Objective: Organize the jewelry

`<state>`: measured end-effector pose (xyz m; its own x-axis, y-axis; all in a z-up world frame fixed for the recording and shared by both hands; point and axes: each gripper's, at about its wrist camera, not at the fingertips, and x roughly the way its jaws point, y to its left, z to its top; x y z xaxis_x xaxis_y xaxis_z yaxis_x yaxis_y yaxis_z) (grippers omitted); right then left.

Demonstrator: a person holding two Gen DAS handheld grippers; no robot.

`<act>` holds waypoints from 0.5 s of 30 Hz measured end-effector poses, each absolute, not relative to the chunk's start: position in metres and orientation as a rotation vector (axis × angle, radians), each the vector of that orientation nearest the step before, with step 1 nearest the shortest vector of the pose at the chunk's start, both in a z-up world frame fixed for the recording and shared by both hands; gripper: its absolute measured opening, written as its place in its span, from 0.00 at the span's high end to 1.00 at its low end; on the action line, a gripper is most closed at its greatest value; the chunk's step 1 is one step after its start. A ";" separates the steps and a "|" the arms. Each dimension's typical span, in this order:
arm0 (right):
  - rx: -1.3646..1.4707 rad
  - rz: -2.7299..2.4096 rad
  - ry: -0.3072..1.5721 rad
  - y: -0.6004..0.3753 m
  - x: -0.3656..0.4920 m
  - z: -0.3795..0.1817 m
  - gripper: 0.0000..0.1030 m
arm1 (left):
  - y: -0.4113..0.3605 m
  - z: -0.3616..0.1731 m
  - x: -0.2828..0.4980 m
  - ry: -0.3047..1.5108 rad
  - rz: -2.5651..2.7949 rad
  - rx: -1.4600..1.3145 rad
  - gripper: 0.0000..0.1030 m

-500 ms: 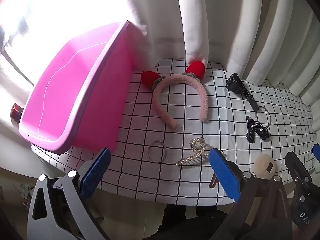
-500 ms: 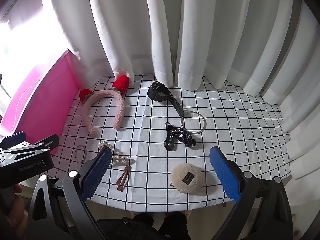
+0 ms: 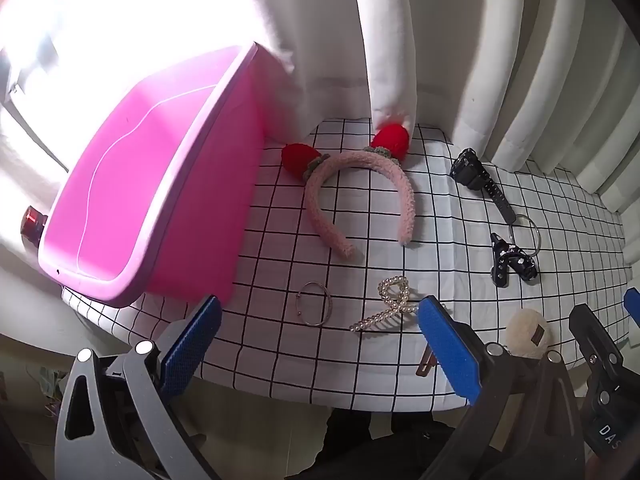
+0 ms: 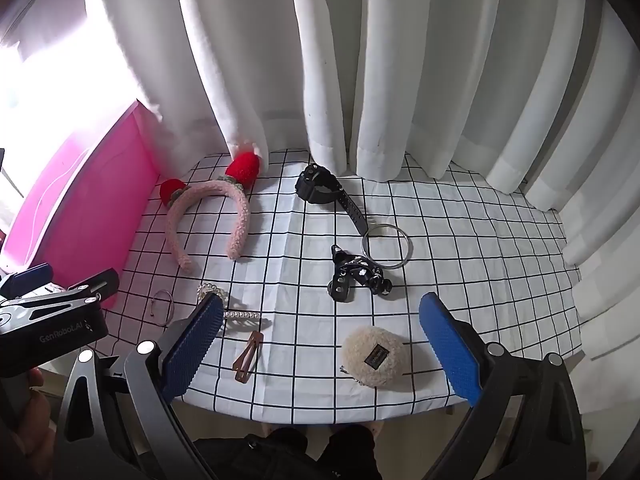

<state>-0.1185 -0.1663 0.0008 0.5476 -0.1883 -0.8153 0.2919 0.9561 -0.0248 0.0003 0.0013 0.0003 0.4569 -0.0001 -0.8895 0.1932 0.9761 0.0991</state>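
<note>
Left gripper (image 3: pixel 320 344) spread wide, empty; bracelet (image 3: pixel 314 304) just ahead between fingers, pink bin (image 3: pixel 132 200) to its left. Right gripper (image 4: pixel 320 344) likewise agape (puff (image 4: pixel 374 356) nearest).

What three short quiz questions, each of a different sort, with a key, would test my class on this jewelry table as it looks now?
1. True or false: the left gripper is shut on the pearl bow hair clip.
2. Multiple choice: the black watch strap end lies nearest to which item? A) silver ring bangle B) pink headband C) brown snap clip
3. Fill in: between the right gripper fingers, near the table edge, sits a cream fluffy ____ with a dark label.

Key
1. False; both grippers are open and hold nothing.
2. A.
3. Pouch.
</note>
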 end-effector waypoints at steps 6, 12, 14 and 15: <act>0.120 -0.284 0.950 -0.166 -0.119 0.001 0.09 | 0.001 0.000 0.000 1.092 -0.119 0.196 0.06; 0.121 -0.285 0.950 -0.166 -0.119 0.002 0.09 | 0.001 0.000 0.000 1.091 -0.119 0.196 0.06; 0.122 -0.286 0.950 -0.166 -0.119 0.002 0.09 | 0.001 0.000 0.000 1.090 -0.119 0.197 0.06; 0.123 -0.285 0.950 -0.166 -0.119 0.002 0.09 | 0.001 0.000 0.000 1.091 -0.119 0.197 0.06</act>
